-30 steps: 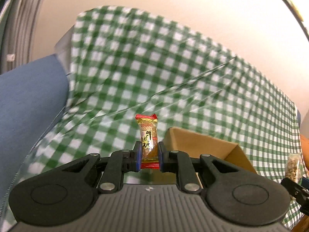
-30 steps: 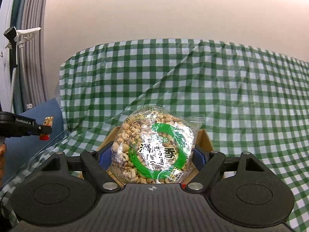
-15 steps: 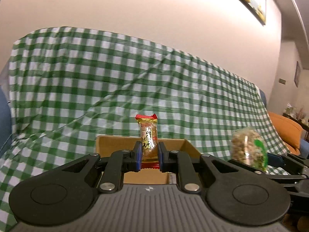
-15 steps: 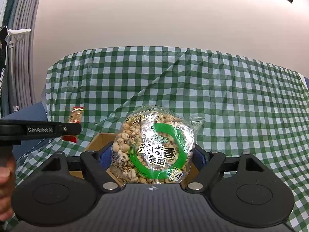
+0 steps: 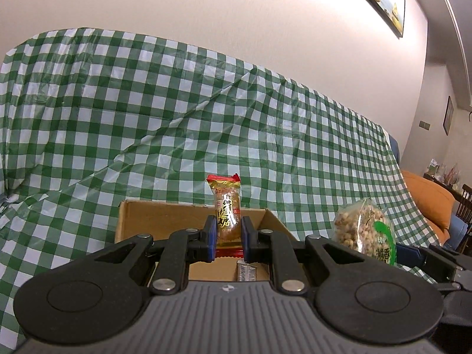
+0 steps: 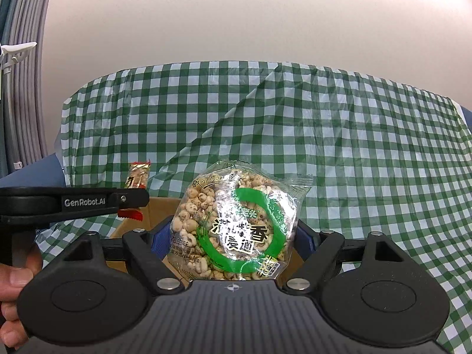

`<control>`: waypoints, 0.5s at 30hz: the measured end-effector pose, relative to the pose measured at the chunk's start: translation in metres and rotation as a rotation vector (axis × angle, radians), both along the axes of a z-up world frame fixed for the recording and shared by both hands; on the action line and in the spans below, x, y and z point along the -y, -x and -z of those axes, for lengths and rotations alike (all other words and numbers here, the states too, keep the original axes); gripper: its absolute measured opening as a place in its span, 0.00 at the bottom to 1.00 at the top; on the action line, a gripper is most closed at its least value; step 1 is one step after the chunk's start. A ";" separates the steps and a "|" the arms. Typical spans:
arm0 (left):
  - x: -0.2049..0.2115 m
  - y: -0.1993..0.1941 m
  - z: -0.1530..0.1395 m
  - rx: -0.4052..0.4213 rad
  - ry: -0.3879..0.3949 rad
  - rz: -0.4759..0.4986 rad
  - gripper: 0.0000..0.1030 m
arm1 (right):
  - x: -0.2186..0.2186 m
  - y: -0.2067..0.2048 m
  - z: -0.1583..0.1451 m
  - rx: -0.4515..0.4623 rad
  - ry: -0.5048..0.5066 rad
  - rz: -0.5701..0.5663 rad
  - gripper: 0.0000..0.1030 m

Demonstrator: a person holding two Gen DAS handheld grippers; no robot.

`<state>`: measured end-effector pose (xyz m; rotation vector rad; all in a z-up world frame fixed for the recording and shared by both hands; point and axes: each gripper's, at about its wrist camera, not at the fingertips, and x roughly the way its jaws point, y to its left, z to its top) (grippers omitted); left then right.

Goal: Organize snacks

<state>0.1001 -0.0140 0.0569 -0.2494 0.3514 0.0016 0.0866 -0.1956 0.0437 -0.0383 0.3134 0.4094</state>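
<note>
Step in hand, as judged: both snacks are being carried to the box [image 5: 165, 221] for deposit. The left gripper [image 5: 227, 240] is holding the candy [image 5: 226, 212] upright, its jaws narrow and pressing on the wrapper, just above the box's near rim. The right gripper [image 6: 233, 236] is holding the bag [image 6: 236, 224] of puffed grains, its jaws wide and clamping the bag's sides — also over the box's near edge.

Next move, as judged: each gripper is needing to advance until its snack is hanging above the open box, then to release.

View differences: the left wrist view is showing the box interior, with one small packet [image 5: 246, 270] already lying on the floor — the right wrist view is not, since the bag is hiding most of the box. The right wrist view alone is showing a hand [image 6: 13, 292] gripping the left gripper's handle, beside the box.
</note>
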 end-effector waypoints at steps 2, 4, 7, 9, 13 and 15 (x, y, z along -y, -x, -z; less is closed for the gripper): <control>0.000 -0.002 0.000 -0.002 0.008 0.007 0.18 | -0.002 -0.001 0.000 0.001 0.004 -0.001 0.79; -0.001 -0.004 -0.001 -0.012 0.024 0.036 0.31 | -0.004 -0.001 0.003 0.005 0.018 0.015 0.81; -0.005 -0.001 -0.004 0.009 0.019 0.011 0.58 | -0.010 -0.006 0.007 0.001 0.062 0.070 0.98; -0.008 0.002 -0.006 0.019 0.016 0.010 0.58 | -0.008 -0.008 0.005 -0.001 0.040 0.070 0.98; -0.016 0.012 -0.010 0.031 -0.007 -0.022 0.59 | -0.002 -0.011 0.006 -0.004 0.022 0.094 0.99; -0.022 0.020 -0.011 0.020 -0.013 -0.037 0.62 | 0.002 -0.012 0.006 -0.019 0.015 0.112 0.99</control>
